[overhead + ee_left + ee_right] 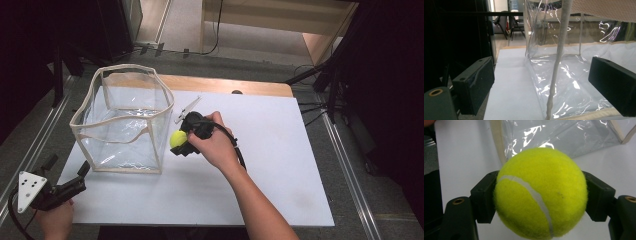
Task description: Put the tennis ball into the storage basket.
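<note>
Your right claw clamps the tennis ball at the clear bag's four o'clock corner; lift it over the rim while the left claw waits wide open.

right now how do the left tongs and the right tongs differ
The left tongs stand open with nothing pressed between them, only a corner seam of the clear bag ahead; the right tongs are shut on the tennis ball. The left tongs sit low at the table's near left corner; the right tongs are beside the bag's right wall. Both have black jaws and are hand-held.
</note>
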Tool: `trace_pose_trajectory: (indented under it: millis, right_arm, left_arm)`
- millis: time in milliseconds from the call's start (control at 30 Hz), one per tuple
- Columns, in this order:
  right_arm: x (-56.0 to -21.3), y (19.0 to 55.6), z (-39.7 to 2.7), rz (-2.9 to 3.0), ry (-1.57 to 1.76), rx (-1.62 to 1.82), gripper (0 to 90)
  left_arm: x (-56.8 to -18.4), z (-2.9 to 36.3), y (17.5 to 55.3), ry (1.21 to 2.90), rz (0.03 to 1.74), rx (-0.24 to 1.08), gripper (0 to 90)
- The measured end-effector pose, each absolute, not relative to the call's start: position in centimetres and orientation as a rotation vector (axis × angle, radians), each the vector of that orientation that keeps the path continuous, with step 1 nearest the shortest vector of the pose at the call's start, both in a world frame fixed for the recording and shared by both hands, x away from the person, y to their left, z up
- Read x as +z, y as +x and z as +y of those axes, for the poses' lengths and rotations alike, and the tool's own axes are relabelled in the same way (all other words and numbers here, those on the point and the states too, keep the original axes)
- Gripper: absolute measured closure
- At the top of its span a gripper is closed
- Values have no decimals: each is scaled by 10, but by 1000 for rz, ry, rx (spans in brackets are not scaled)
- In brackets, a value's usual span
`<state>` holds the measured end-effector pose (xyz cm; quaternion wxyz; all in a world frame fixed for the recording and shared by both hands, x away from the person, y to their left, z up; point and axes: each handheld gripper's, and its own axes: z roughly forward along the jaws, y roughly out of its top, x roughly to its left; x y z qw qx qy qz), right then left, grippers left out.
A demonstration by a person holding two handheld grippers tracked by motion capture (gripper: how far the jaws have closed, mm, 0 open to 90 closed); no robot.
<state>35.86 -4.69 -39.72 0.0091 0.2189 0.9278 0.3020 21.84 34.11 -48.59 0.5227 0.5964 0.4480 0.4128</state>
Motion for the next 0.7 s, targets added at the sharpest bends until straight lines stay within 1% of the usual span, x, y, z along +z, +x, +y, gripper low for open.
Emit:
trace_pose_trajectory:
  millis: [700]
  right_arm:
    - [-359,367,-50,2903,623,1030,238]
  left_arm:
    - [-486,341,219,1429,1072,987,69]
